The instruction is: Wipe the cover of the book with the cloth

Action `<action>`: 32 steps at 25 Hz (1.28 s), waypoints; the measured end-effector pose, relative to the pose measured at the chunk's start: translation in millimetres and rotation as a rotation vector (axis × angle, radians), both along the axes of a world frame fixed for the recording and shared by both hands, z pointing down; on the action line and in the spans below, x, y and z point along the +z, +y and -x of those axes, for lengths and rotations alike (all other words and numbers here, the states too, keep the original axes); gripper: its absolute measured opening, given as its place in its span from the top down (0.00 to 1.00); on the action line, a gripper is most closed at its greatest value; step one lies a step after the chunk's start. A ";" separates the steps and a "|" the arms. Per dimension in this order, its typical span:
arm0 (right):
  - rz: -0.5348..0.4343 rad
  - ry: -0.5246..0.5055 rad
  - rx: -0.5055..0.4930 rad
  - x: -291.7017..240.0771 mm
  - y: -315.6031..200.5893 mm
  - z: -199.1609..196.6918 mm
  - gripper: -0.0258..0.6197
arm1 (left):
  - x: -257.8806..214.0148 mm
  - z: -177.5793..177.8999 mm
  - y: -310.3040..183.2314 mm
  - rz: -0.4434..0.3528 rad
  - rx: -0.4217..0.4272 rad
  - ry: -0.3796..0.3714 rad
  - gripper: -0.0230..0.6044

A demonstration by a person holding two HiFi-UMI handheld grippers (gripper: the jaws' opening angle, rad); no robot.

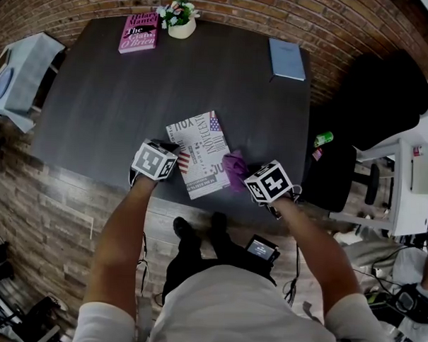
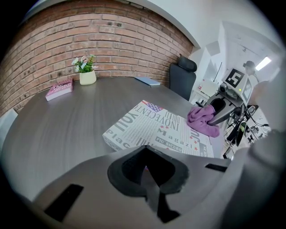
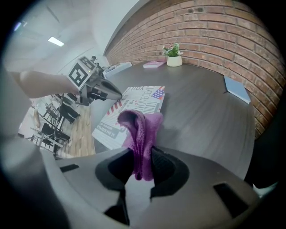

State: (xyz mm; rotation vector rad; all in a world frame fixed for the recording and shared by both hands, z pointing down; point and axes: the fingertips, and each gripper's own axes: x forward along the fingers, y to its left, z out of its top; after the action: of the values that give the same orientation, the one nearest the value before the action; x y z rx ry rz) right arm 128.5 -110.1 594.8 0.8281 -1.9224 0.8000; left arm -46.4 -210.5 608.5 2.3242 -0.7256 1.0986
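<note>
On the table (image 1: 132, 92), three books (image 1: 201, 152), one cloth (image 1: 235, 168), one potted plant (image 1: 179, 20).

Book at the table's near edge, a gripper on either side.
The book (image 1: 201, 148) lies on the table (image 1: 118, 99) by its near edge. The left gripper (image 1: 169, 152) sits at the book's left edge, possibly touching it. The right gripper (image 1: 250, 177) is at the book's right, with the cloth (image 1: 234, 169) between its jaws and lying over that edge. Far side: second book (image 1: 138, 32) left, plant pot (image 1: 181, 27) just right of it, notebook (image 1: 287, 59) far right. A chair (image 1: 376, 103) stands right of the table.
</note>
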 end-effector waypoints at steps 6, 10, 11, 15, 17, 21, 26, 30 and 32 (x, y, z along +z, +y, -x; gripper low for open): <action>-0.019 0.063 0.037 -3.4 -5.5 -20.5 0.81 | -1.5 0.6 0.0 -0.014 -0.006 -0.010 0.95; -0.050 0.115 0.069 -10.3 -12.0 -37.2 0.81 | -2.9 2.6 1.6 -0.031 -0.044 0.003 0.95; -0.058 0.115 0.076 -13.0 -14.2 -39.0 0.81 | -4.1 3.0 3.3 -0.036 -0.049 0.006 0.95; -0.088 0.091 0.080 -25.0 -24.4 -32.7 0.81 | -13.4 2.2 18.4 -0.031 -0.065 0.079 0.95; -0.098 0.073 0.068 -30.1 -29.1 -23.7 0.81 | -21.8 1.2 31.6 -0.011 -0.089 0.139 0.95; -0.109 0.029 0.043 -36.2 -37.6 -2.2 0.81 | -29.4 -12.4 74.1 0.039 -0.094 0.220 0.95; -0.103 -0.015 0.003 -37.7 -44.1 29.0 0.81 | -23.4 -39.2 124.0 0.041 -0.002 0.206 0.95; -0.085 -0.056 -0.027 -37.9 -46.2 58.8 0.81 | -11.9 -52.4 150.0 0.066 0.071 0.156 0.95; -0.067 -0.079 -0.033 -35.3 -46.6 74.9 0.81 | -4.9 -53.8 157.6 0.083 0.084 0.135 0.95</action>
State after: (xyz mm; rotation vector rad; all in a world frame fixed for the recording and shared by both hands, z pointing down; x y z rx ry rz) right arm 53.5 -156.7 559.5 0.8140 -2.0374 0.7623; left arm 7.4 -52.9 603.6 2.3500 -0.5269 0.9767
